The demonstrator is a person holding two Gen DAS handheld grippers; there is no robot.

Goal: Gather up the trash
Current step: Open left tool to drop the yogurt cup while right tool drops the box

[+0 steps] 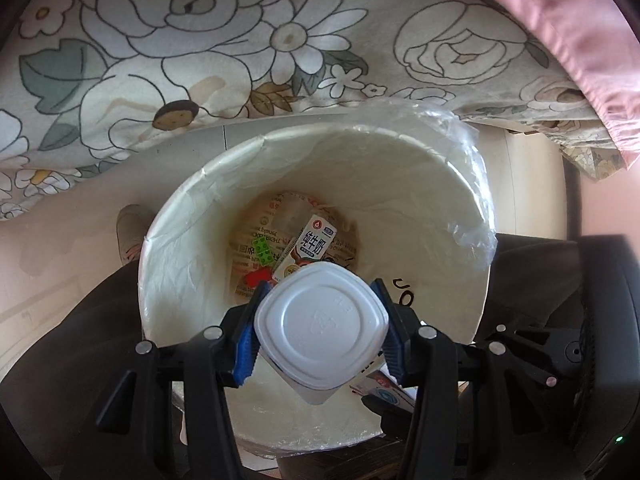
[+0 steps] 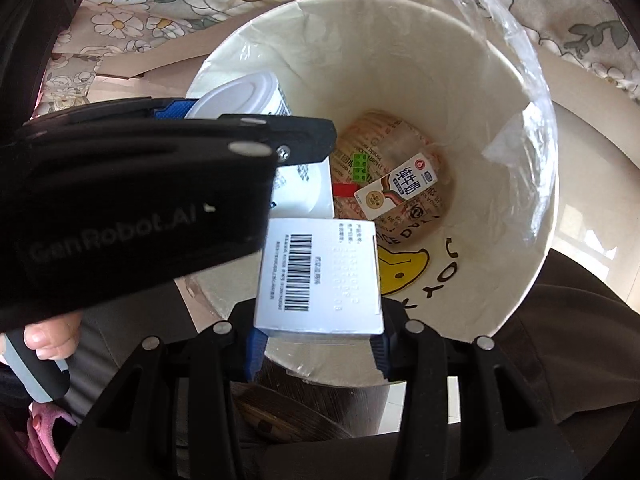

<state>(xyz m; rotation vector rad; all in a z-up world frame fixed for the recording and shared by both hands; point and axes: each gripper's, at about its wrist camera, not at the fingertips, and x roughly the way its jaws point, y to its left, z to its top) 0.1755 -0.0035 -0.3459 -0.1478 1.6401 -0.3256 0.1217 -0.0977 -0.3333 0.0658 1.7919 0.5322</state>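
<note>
A white trash bin (image 1: 420, 184) with a clear plastic liner (image 2: 516, 40) stands on a pale floor, next to a bed with a flowery sheet (image 1: 168, 40) and a pink blanket (image 1: 560, 20).

The bin wall says "JOY" above a yellow duck. The left gripper (image 1: 320, 328) says "GenRobot.AI".

Its jaws squeeze a white plastic cup (image 1: 320, 324) over the bin. The right gripper (image 2: 318, 336) pinches a white box (image 2: 316, 276) with a barcode just above the bin's rim.

Deep in the bin lie a milk carton (image 2: 400, 190) and a green brick (image 2: 360, 168). The small print is too tiny to read.
</note>
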